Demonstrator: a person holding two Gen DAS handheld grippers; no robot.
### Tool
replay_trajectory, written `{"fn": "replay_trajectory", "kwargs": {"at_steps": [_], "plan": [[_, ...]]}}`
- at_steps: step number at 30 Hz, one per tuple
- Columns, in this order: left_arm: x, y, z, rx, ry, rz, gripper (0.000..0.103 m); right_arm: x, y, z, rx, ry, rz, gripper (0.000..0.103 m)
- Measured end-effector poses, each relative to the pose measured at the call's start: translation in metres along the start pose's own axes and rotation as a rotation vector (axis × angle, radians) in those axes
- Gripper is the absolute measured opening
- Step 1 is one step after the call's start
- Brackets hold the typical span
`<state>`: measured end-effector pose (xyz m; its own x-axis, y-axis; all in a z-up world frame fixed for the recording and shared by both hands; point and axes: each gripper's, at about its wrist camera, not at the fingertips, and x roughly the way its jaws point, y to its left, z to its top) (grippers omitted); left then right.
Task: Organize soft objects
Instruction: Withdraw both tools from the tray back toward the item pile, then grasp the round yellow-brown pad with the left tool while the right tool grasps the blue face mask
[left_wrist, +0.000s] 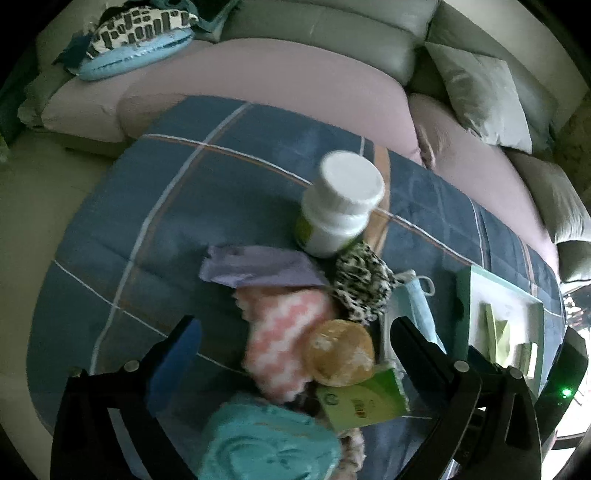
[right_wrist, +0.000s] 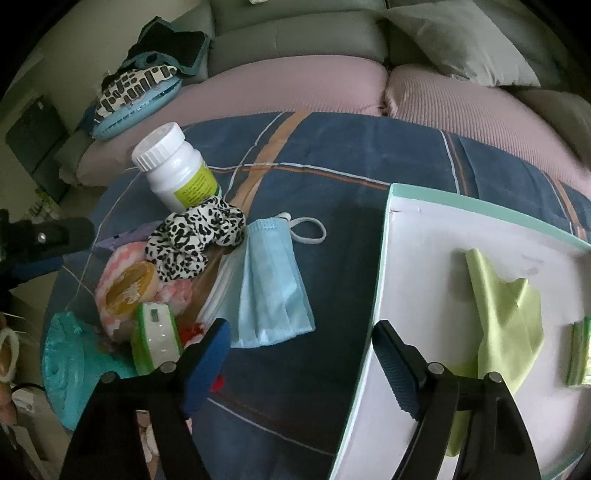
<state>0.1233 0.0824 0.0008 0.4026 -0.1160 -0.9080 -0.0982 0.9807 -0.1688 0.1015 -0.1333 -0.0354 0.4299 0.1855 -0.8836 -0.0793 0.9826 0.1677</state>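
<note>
Right wrist view: right gripper (right_wrist: 299, 354) spread, empty; mask (right_wrist: 271, 280) light, limp, slippery; pinch folded body, not ear loop.

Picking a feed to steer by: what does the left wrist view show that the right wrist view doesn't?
Only the left wrist view: the flat purple cloth spread out whole. Only the right wrist view: the light green cloth clearly lying in the white tray, and the open right gripper empty. Both: white pill bottle, leopard-print scrunchie, blue face mask, pink-and-white cloth.
</note>
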Motion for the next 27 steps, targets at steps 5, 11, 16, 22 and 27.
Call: {"fn": "replay_trajectory", "kwargs": {"at_steps": [5, 11, 16, 22, 27], "plan": [[0.010, -0.013, -0.005, 0.008, 0.032, -0.018, 0.084, -0.007, -0.001, 0.002, -0.007, -0.029, -0.001, 0.075], [0.021, -0.023, -0.011, 0.028, 0.054, -0.007, 0.080, -0.011, 0.002, 0.004, -0.036, -0.049, -0.026, 0.066], [0.025, -0.026, -0.013, 0.017, 0.055, 0.009, 0.079, -0.024, 0.003, 0.005, -0.052, -0.090, 0.008, 0.062], [0.030, -0.032, -0.016, 0.024, 0.058, 0.016, 0.079, -0.009, 0.012, 0.000, -0.084, -0.040, 0.025, 0.059], [0.036, -0.031, -0.017, 0.019, 0.066, 0.025, 0.070, 0.000, 0.015, -0.004, -0.090, -0.016, 0.036, 0.058]]}}
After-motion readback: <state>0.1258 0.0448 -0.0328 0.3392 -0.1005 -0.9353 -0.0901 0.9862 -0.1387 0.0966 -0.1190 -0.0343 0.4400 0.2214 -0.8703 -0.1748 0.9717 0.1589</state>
